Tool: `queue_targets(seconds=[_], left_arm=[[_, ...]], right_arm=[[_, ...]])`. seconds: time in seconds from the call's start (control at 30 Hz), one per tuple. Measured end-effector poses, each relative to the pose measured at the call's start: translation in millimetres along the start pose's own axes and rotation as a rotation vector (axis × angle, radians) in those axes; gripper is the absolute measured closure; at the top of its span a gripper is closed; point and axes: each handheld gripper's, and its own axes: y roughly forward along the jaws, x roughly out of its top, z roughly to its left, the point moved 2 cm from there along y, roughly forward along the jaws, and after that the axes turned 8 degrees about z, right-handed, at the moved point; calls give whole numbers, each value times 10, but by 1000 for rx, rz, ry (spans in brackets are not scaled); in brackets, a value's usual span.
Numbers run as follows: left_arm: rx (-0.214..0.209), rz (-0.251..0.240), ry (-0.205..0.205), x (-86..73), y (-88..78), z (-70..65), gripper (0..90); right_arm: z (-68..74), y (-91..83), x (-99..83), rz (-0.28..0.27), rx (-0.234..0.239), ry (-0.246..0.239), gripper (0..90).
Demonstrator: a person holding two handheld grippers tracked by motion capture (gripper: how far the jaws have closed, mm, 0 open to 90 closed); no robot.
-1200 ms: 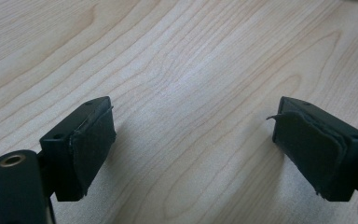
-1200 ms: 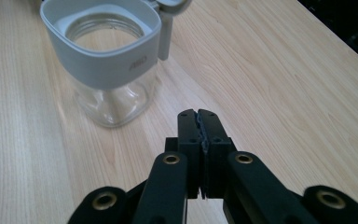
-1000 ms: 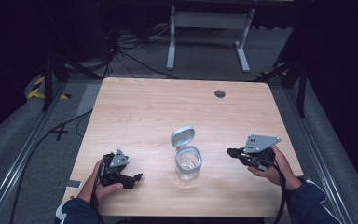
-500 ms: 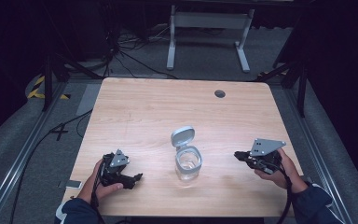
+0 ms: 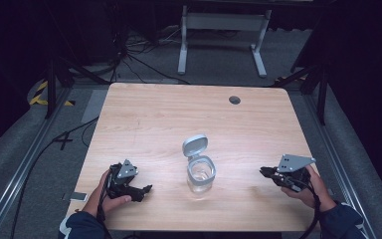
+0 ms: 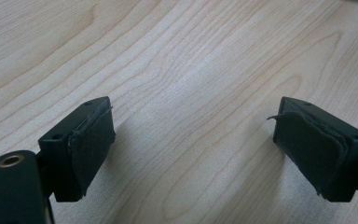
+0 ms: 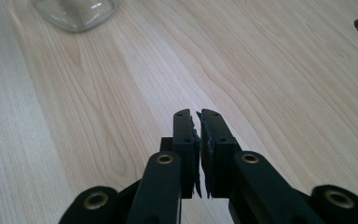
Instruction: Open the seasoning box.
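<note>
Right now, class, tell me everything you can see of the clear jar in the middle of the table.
The jar is clear, glass-like, with rounded corners, and stands upright on the wooden table, near the front edge at its middle. Its grey hinged lid is flipped open and stands up behind the mouth. It looks empty. Nothing touches it: the left gripper and the right gripper sit apart on either side. The right gripper view shows its base on the wood.
</note>
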Motion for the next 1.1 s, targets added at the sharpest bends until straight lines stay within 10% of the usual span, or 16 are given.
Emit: queue_targets(seconds=[0.47,1.1], left_arm=[[0,0,0,0,0,0,127],[-2,0,6,8,8,4,119]], right_arm=[[10,-26,-478,-37,10,80,780],[-61,25,-960,-42,36,265,309]])
